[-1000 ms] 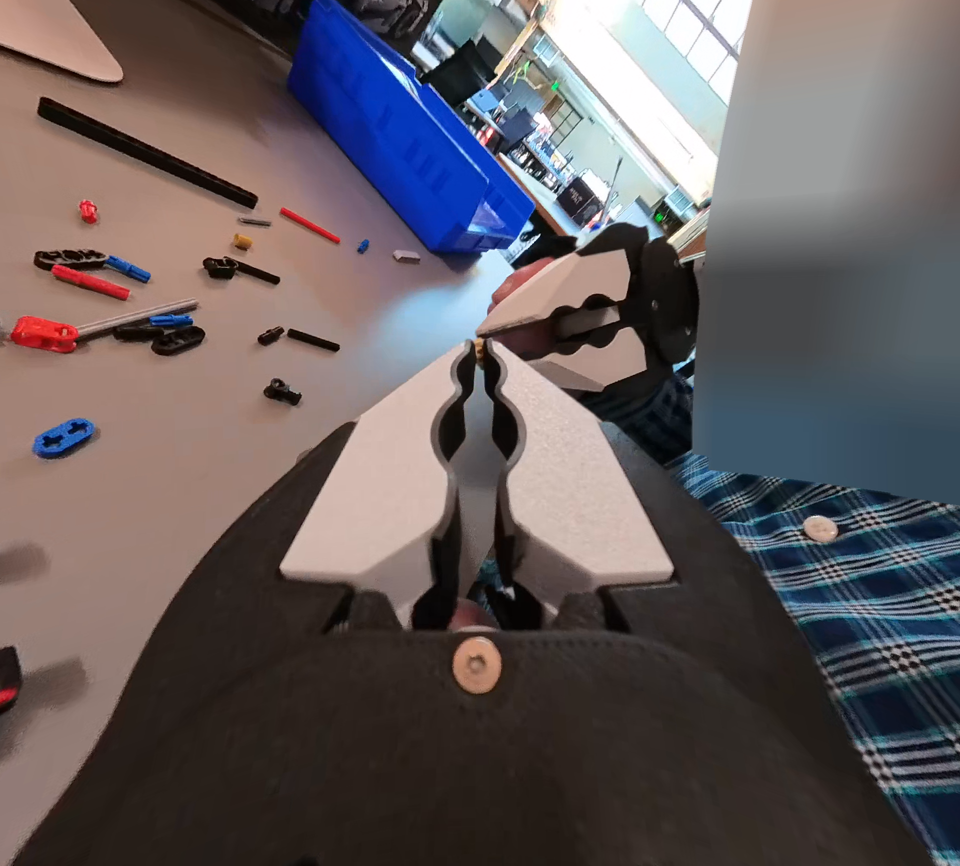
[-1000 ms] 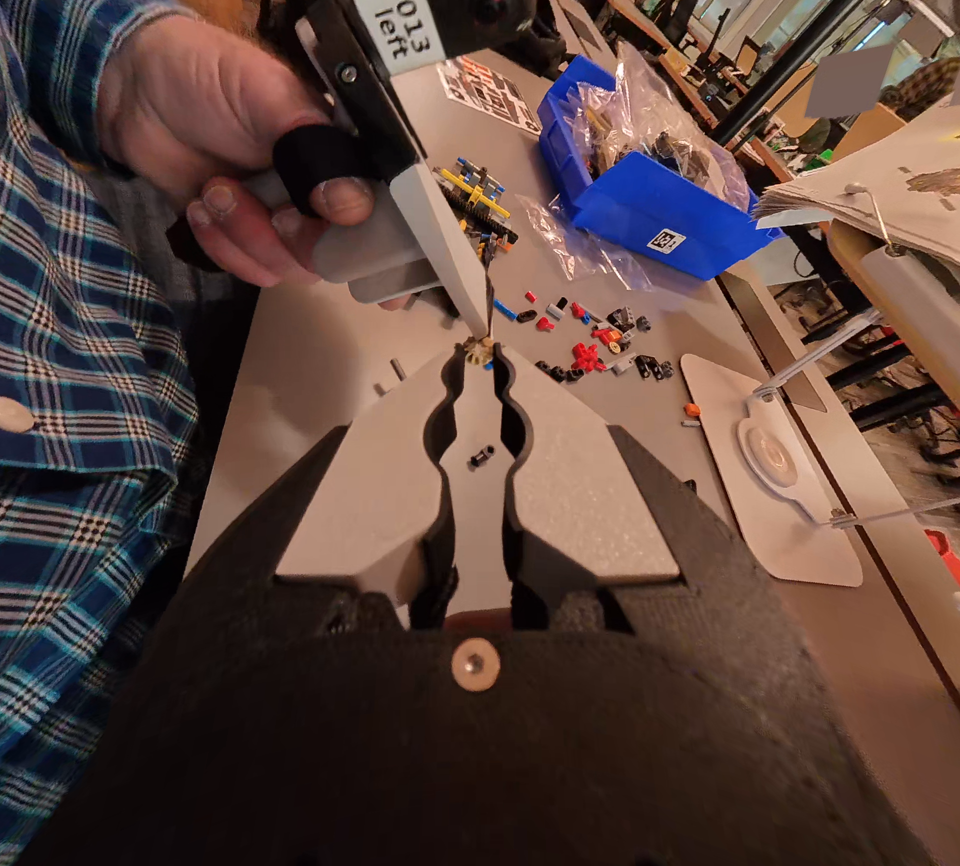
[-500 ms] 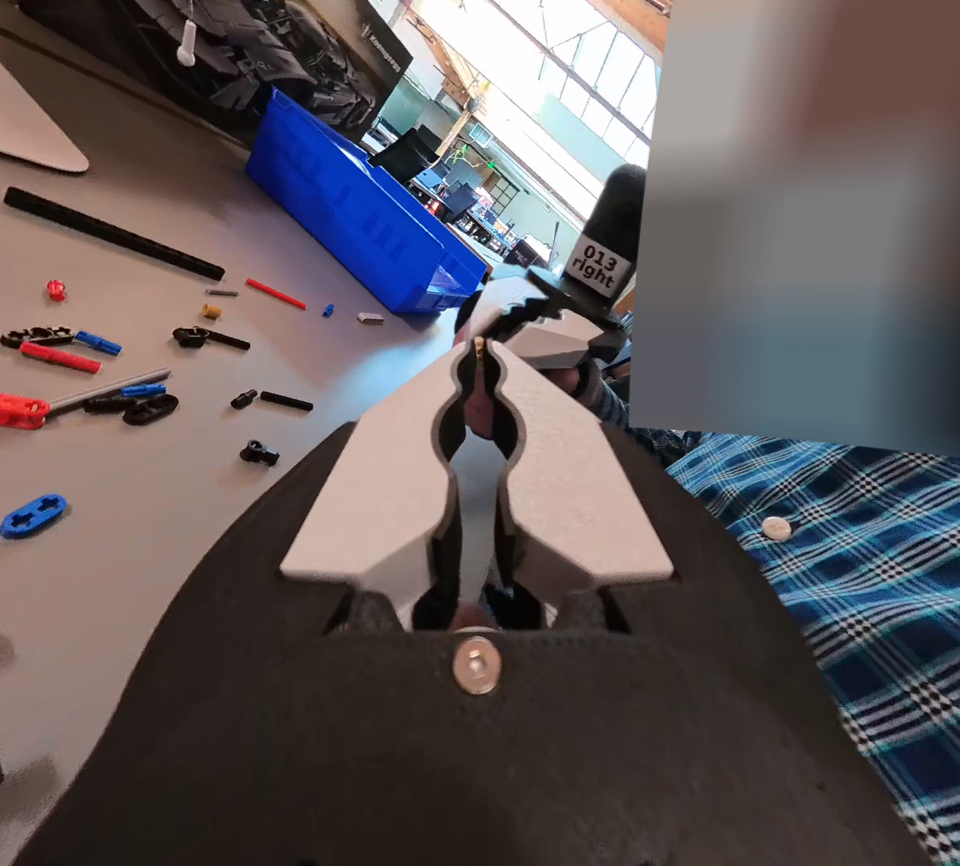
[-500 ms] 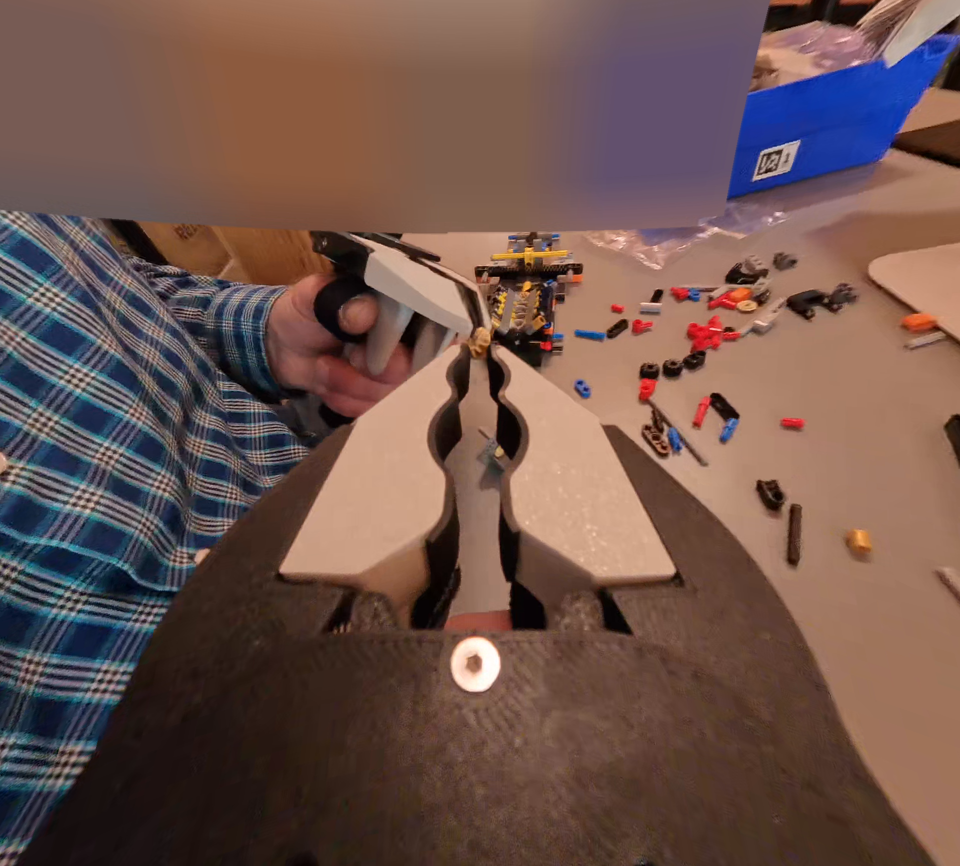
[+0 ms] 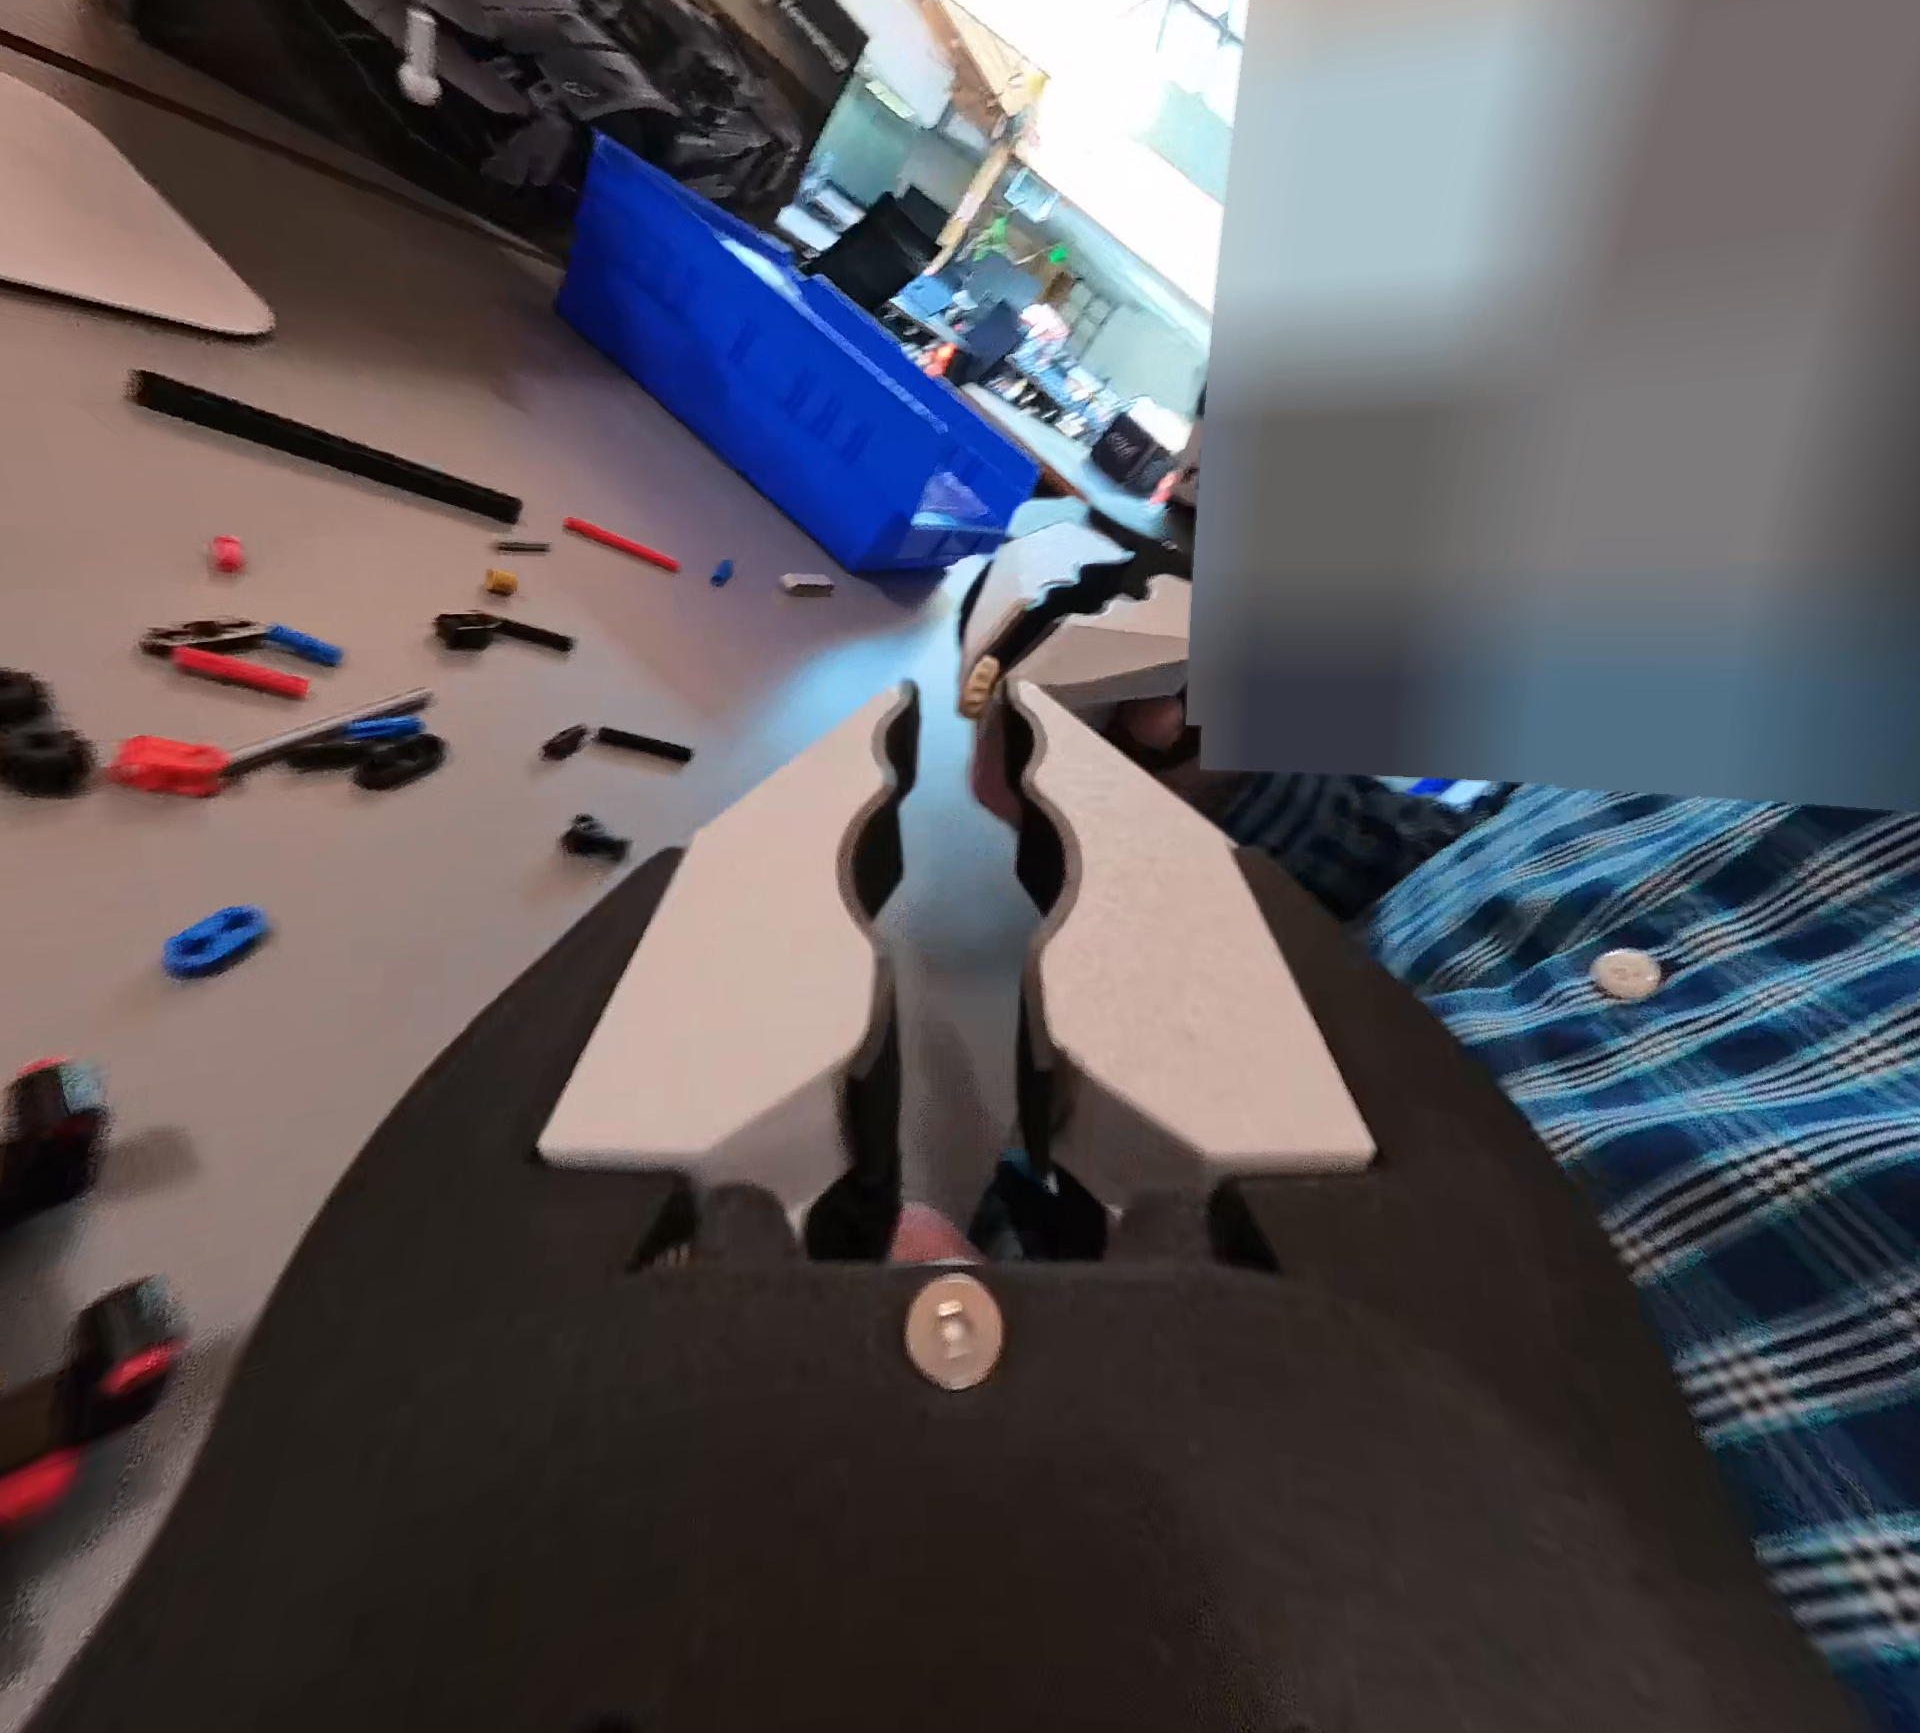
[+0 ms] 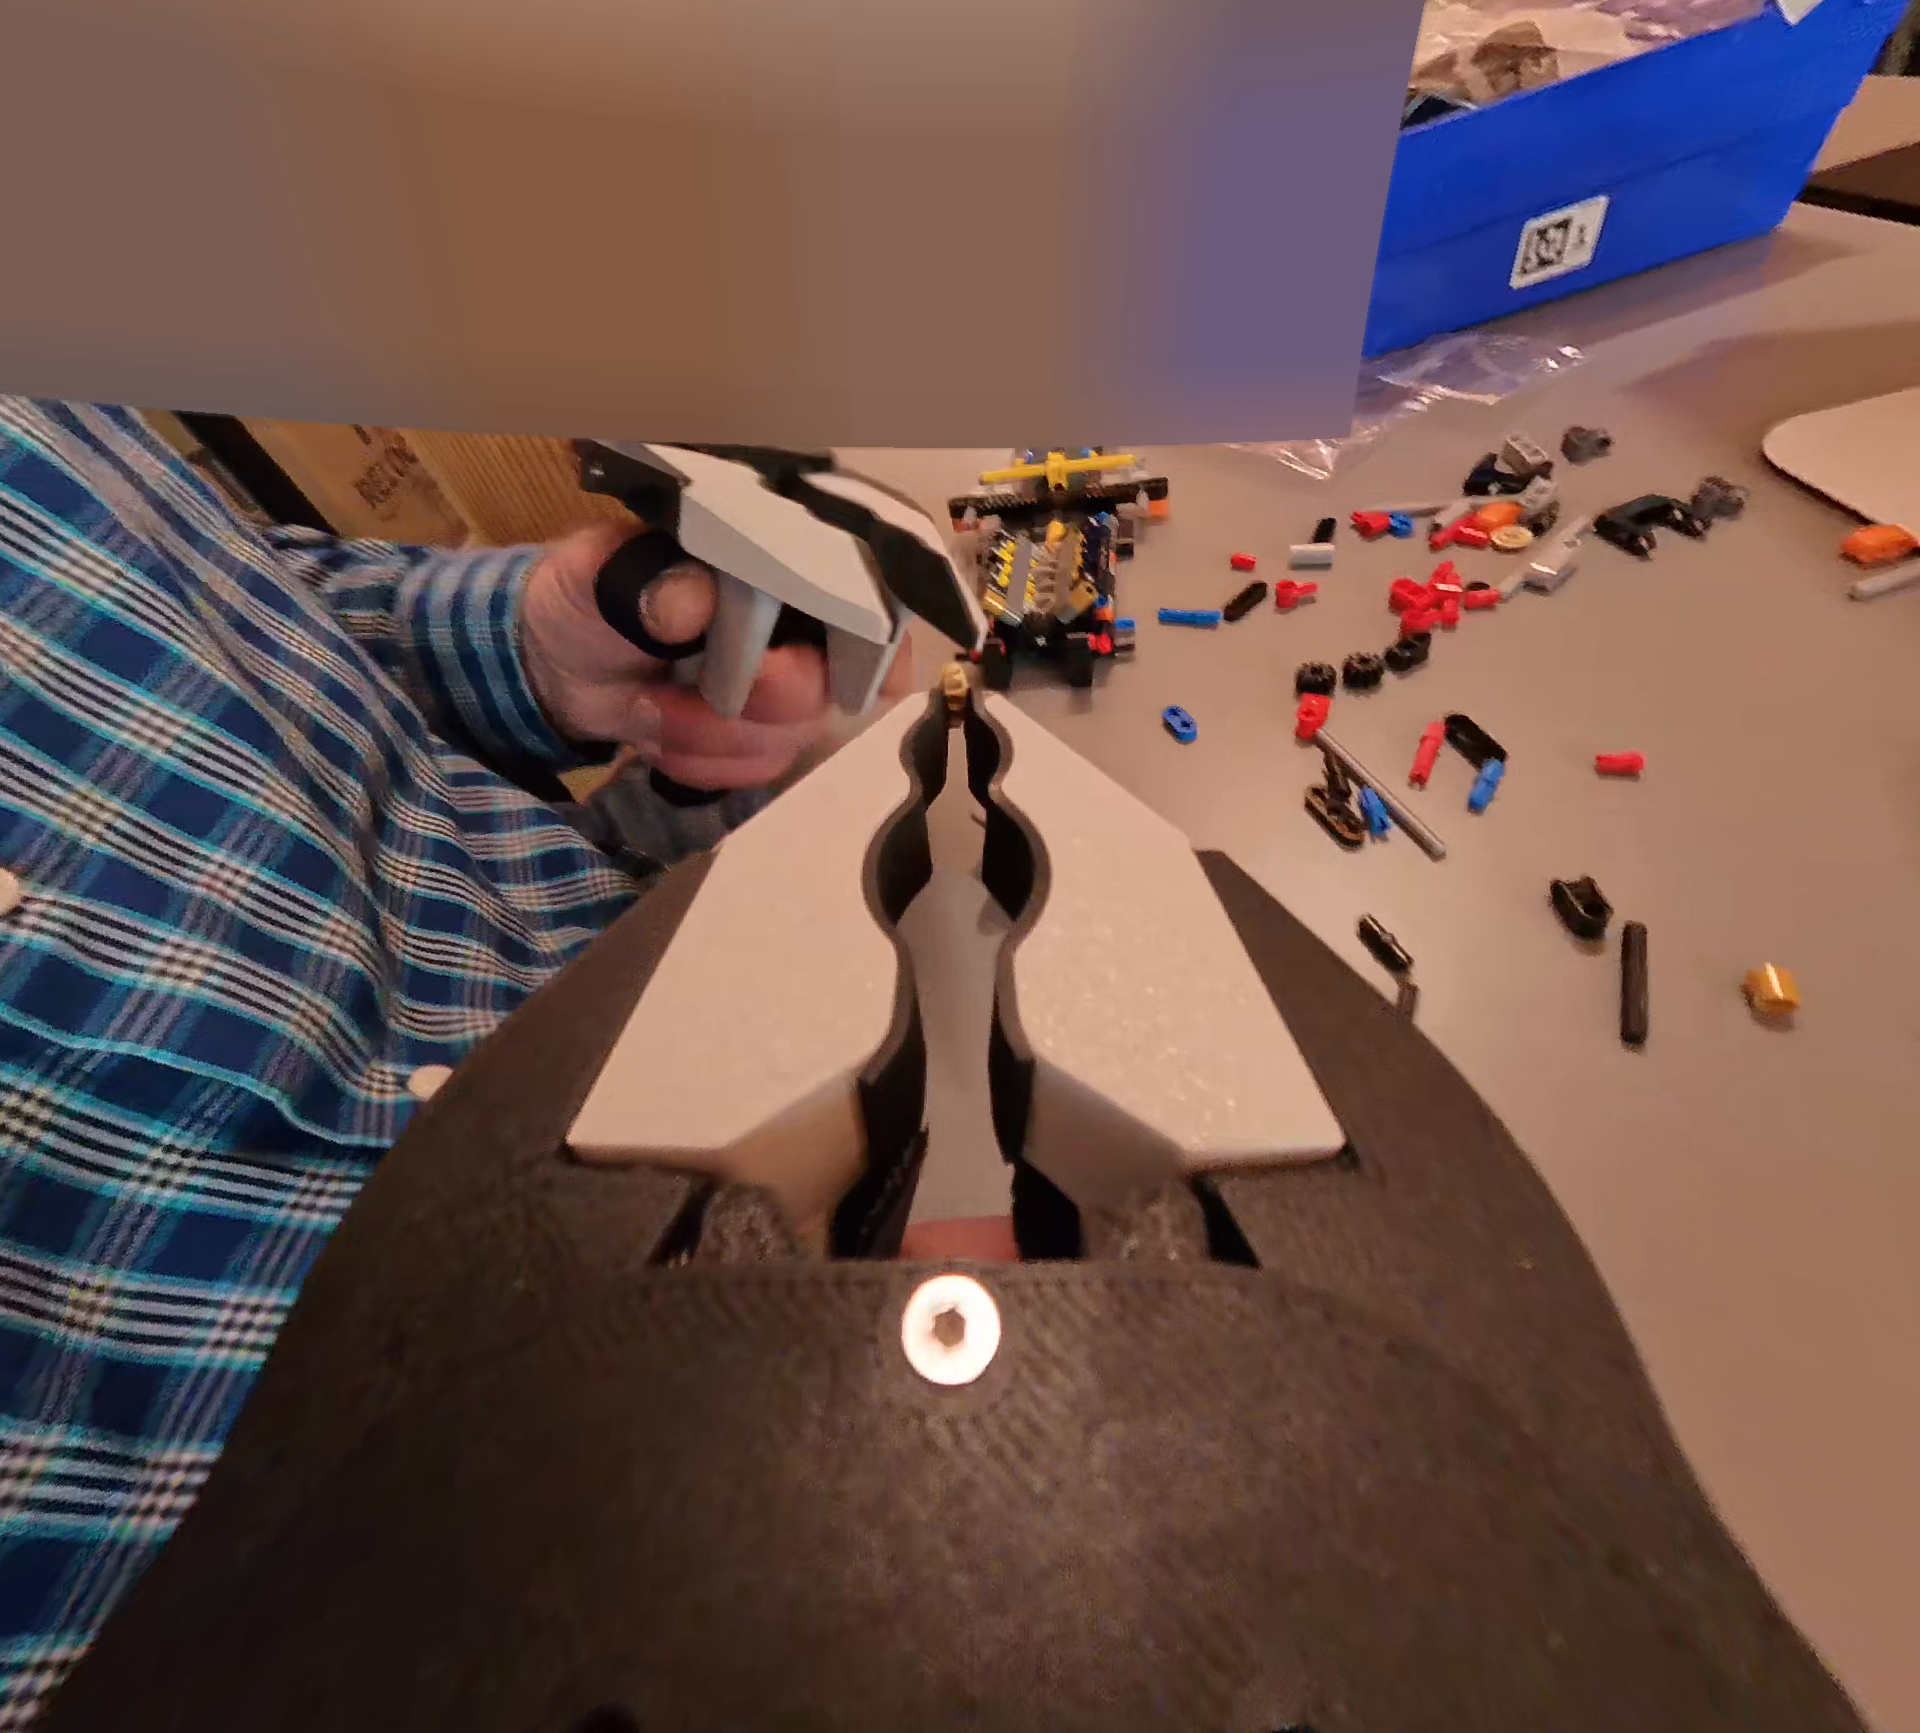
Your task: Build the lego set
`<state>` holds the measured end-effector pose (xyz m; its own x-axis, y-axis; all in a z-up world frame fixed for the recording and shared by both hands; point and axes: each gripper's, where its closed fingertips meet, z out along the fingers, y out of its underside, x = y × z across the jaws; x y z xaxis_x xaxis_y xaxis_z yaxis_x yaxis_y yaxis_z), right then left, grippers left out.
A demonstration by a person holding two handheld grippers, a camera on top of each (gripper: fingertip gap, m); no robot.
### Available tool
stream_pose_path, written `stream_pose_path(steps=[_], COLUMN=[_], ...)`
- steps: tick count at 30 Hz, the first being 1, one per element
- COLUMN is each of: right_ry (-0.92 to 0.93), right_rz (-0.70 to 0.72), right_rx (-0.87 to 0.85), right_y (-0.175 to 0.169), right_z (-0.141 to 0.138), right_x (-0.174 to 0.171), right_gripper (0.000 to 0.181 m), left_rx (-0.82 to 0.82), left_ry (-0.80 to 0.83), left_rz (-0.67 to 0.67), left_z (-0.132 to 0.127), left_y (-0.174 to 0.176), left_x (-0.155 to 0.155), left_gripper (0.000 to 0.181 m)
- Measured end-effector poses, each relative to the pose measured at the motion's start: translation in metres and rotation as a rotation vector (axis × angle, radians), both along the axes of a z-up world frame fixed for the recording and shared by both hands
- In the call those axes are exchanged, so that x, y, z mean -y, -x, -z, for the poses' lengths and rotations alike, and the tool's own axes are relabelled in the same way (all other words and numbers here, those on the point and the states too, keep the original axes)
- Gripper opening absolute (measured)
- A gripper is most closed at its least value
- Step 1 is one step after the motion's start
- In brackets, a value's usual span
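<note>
A small tan gear is pinched at the tips of my right gripper, which is shut on it and held above the table. In the left wrist view the gear sits just beyond my left gripper, whose jaws stand a little apart and hold nothing. The right gripper reaches in from the right there. The left gripper shows in the right wrist view, tip to tip with the right one. A partly built black and yellow lego model stands on the grey table.
Loose red, blue and black parts lie scattered right of the model, and more in the left wrist view. There is a long black beam, a blue bin at the back, and a white pad. The person's plaid shirt is close.
My left gripper's jaws have opened and let go of the tan gear. The right gripper keeps hold of it. Both grippers tilted while staying tip to tip.
</note>
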<state>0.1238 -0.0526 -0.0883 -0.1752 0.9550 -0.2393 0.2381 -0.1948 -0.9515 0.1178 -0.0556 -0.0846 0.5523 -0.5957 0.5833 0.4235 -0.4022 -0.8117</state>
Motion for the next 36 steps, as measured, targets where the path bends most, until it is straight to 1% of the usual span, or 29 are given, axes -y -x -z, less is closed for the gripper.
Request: stream_pose_path(steps=[1,3,5,7,10,12,14,19,27,30,34,36], right_ry=[-0.017,-0.052,-0.090,-0.110,-0.143,-0.151,-0.150,-0.146,-0.079,-0.033,0.022,0.035], right_rz=[0.019,0.057,0.084,0.102,0.134,0.141,0.141,0.157,0.227,0.259,0.292,0.317], right_rx=[0.021,0.072,0.129,0.173,0.220,0.242,0.254,0.287,0.336,0.361,0.380,0.386], right_y=[-0.001,-0.003,-0.003,-0.002,0.001,0.003,0.006,0.011,0.007,0.001,-0.002,-0.002], right_z=[0.005,0.017,0.030,0.041,0.052,0.057,0.060,0.067,0.074,0.077,0.080,0.081], right_x=[-0.003,-0.007,-0.009,-0.009,-0.011,-0.009,-0.007,-0.005,-0.017,-0.020,-0.020,-0.021], right_gripper=[0.000,0.001,0.001,0.001,0.001,0.001,0.001,0.001,0.001,0.001,0.001,0.001], left_rx=[-0.071,-0.267,-0.447,-0.575,-0.721,-0.768,-0.833,-0.897,-0.971,-1.092,-1.199,-1.216], left_ry=[0.002,0.013,0.045,0.089,0.170,0.176,0.219,0.239,0.197,0.167,0.112,0.091], left_rz=[-0.026,-0.087,-0.098,-0.104,-0.059,-0.069,-0.054,-0.038,-0.056,-0.061,-0.076,-0.096], left_z=[0.006,0.022,0.042,0.060,0.087,0.090,0.101,0.109,0.107,0.107,0.104,0.101], left_y=[0.005,0.017,0.022,0.026,0.023,0.023,0.025,0.023,0.013,0.013,0.010,0.007], left_x=[0.000,0.001,0.004,0.003,0.004,0.002,0.002,-0.001,-0.007,-0.012,-0.018,-0.021], left_gripper=[0.019,0.027,0.035,0.040,0.050,0.049,0.047,0.028,0.027,0.026,0.027,0.026])
